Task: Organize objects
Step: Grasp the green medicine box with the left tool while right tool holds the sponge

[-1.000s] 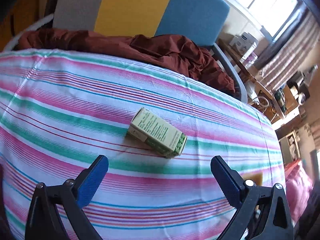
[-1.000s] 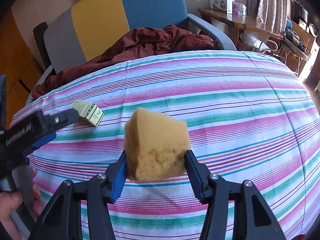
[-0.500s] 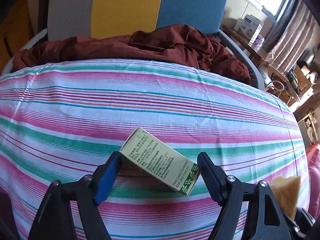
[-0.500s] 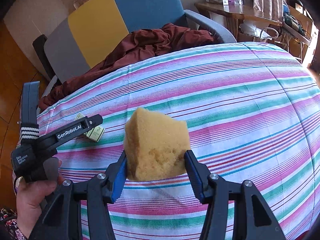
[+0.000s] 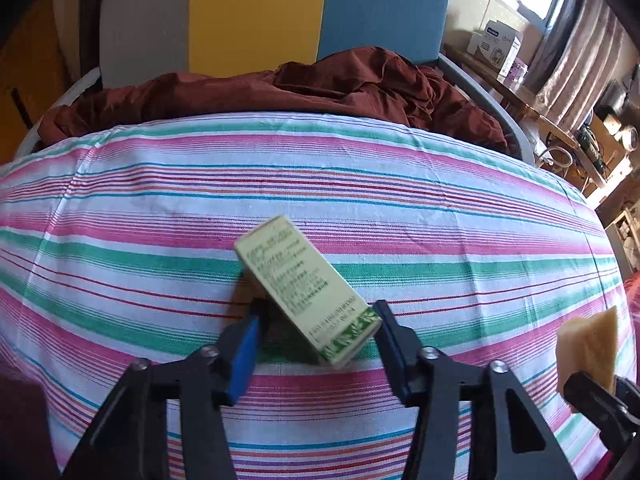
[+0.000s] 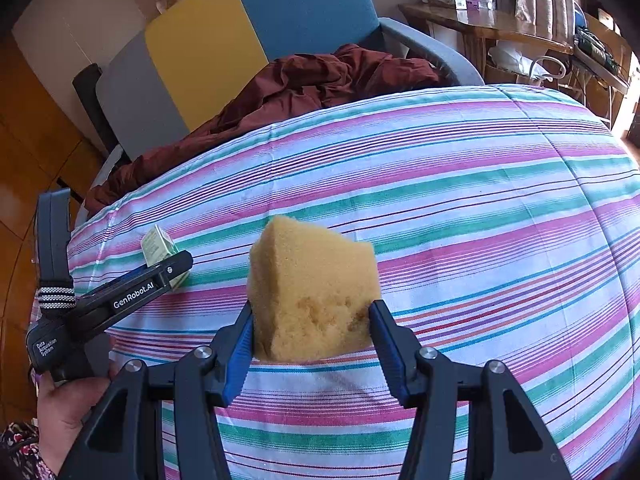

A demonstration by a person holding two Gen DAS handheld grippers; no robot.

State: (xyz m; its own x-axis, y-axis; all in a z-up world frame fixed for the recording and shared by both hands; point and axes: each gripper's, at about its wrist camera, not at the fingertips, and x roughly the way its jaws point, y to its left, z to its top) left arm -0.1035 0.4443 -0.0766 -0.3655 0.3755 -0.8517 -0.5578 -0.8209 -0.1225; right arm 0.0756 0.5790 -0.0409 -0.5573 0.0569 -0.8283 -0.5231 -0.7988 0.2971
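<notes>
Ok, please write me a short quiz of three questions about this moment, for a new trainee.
1. True or false: the right gripper is shut on the yellow sponge.
2. Where is the green carton? A) between the fingers of the left gripper; B) on the floor; C) on top of the sponge.
3. Fill in: the dark red cloth lies on the ____.
Key: 1 true; 2 A; 3 chair.

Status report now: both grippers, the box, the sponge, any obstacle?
Left gripper shut on green box, lifted off the striped cloth. Right gripper shut on yellow sponge, held above cloth. No obstacle seen.
</notes>
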